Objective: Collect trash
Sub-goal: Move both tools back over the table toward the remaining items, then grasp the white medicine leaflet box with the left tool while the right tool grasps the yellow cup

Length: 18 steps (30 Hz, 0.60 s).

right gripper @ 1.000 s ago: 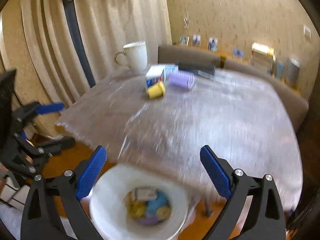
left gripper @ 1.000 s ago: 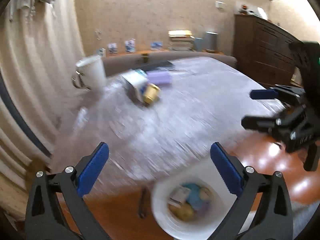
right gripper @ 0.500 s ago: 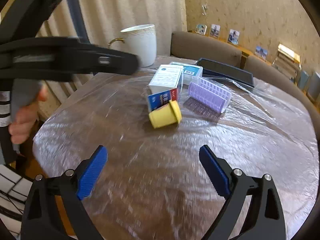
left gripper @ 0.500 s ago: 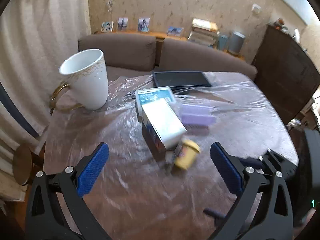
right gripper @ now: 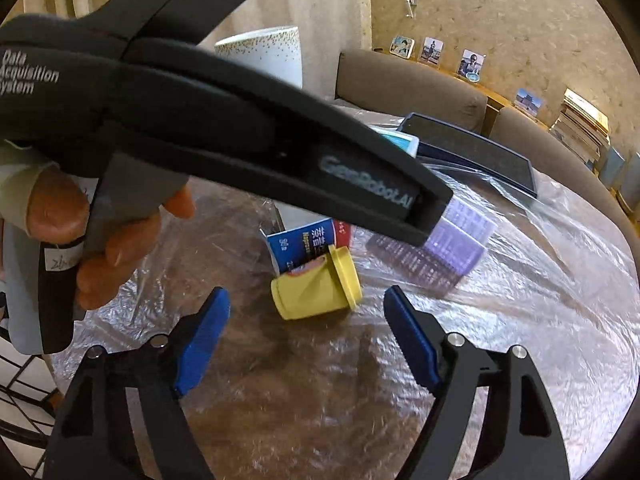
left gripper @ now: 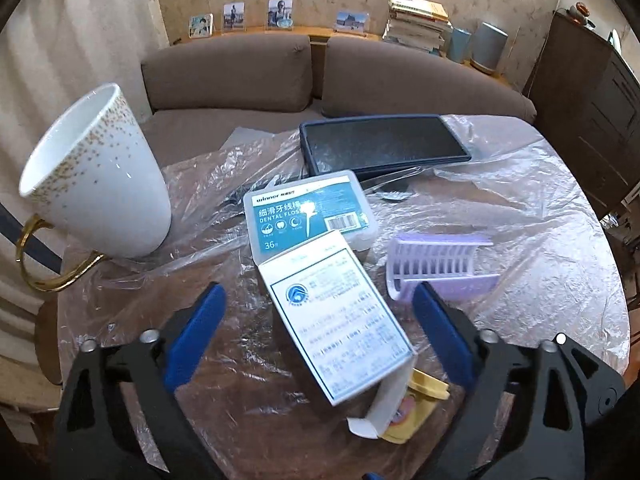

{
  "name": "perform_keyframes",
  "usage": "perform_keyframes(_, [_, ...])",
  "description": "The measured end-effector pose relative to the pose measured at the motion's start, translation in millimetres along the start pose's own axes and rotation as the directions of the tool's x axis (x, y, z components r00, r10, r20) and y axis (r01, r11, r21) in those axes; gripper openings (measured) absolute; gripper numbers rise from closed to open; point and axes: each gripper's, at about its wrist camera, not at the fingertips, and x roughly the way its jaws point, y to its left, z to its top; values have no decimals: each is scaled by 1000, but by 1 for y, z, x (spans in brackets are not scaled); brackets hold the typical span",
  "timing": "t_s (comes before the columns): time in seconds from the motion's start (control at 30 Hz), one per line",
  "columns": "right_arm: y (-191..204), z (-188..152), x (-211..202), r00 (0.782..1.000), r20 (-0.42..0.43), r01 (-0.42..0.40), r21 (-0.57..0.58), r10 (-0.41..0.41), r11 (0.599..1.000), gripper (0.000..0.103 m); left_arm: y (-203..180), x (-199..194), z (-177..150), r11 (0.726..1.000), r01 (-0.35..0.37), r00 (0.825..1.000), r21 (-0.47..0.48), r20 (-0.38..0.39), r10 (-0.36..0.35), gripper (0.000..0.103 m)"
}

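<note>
On the plastic-covered table (left gripper: 540,240) lies a white printed carton (left gripper: 336,320) with an open end flap. It sits between the blue pads of my left gripper (left gripper: 318,290), whose jaws are closing; neither pad touches it. A yellow cup (left gripper: 412,412) lies on its side against the carton's near end. In the right wrist view that yellow cup (right gripper: 316,288) lies between the tips of my right gripper (right gripper: 307,294), which is also closing and touches nothing. The carton's blue end (right gripper: 308,240) shows behind it.
A dental floss box (left gripper: 308,208), a lilac ribbed holder (left gripper: 440,264), a dark flat tray (left gripper: 384,144) and a white gold-handled mug (left gripper: 96,176) stand farther back. A hand (right gripper: 100,240) holds the left tool's black body (right gripper: 240,136) across the right view. A brown sofa (left gripper: 240,76) lies beyond.
Both grippers have left the white bin beside the table and come in low over the carton and yellow cup. Both pairs of jaws have narrowed.
</note>
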Motion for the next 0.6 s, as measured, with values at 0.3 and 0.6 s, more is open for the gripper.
perform_keyframes(0.3, [-2, 3, 10, 999, -33, -9, -18, 8, 1000, 53, 21, 4, -7, 1000, 5, 1000, 18, -26, -5, 65])
perform_keyframes(0.6, [-2, 8, 15, 999, -32, -10, -19, 10, 1000, 53, 19, 12, -4, 999, -9, 999, 50, -42, 11, 65])
